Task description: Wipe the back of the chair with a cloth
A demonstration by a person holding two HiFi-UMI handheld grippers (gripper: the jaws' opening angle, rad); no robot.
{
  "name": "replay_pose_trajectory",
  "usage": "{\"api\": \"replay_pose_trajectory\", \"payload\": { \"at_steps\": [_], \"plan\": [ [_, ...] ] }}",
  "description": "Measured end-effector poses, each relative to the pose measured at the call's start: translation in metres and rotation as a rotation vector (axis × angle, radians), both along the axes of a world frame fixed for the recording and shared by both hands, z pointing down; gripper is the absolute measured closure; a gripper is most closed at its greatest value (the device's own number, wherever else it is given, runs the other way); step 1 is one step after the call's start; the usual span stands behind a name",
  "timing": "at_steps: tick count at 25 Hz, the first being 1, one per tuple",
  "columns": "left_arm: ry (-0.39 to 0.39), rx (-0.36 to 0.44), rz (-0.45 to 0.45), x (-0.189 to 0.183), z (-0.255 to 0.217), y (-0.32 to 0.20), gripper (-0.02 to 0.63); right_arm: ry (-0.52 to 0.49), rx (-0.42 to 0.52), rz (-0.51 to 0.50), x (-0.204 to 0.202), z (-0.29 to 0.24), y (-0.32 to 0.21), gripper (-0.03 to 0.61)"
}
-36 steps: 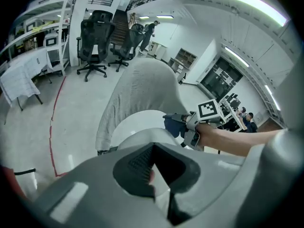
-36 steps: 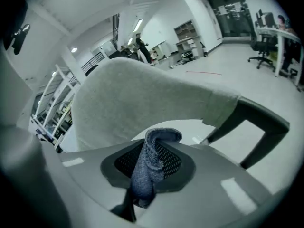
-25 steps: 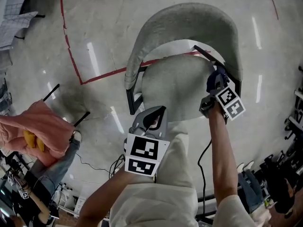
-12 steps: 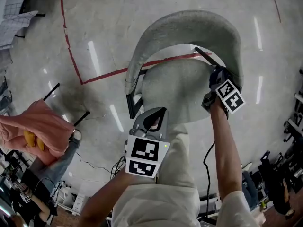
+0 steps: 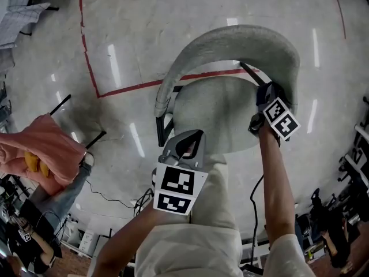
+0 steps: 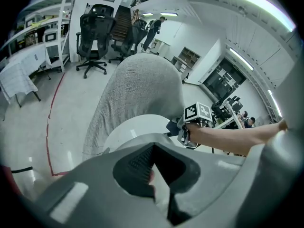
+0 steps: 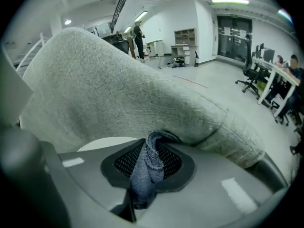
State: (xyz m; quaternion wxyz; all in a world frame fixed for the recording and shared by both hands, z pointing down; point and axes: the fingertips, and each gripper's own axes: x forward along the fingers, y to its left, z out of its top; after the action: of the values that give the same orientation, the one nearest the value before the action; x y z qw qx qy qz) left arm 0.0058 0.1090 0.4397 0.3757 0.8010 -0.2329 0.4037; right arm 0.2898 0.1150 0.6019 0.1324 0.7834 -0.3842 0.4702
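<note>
Concrete floor (image 5: pixel 144 27), grey fabric chair back (image 5: pixel 230 39): right claw (image 5: pixel 263 97), clamped on blue denim cloth (image 7: pixel 145 175), should press evenly; left claw (image 5: pixel 185 146) closed.

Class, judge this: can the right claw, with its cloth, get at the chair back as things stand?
Probably yes. The right claw is shut on the cloth, whose tip sits right by the back's inner face; nothing stands between them.
</note>
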Motion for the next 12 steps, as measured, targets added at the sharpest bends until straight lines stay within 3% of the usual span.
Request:
{"api": "replay_pose_trajectory", "payload": {
  "at_steps": [12],
  "plan": [
    [0.002,-0.011,-0.028,0.006,0.002,-0.006,0.614,-0.019,0.041,-0.165,-0.028,-0.001,-0.051,0.5]
  ]
}}
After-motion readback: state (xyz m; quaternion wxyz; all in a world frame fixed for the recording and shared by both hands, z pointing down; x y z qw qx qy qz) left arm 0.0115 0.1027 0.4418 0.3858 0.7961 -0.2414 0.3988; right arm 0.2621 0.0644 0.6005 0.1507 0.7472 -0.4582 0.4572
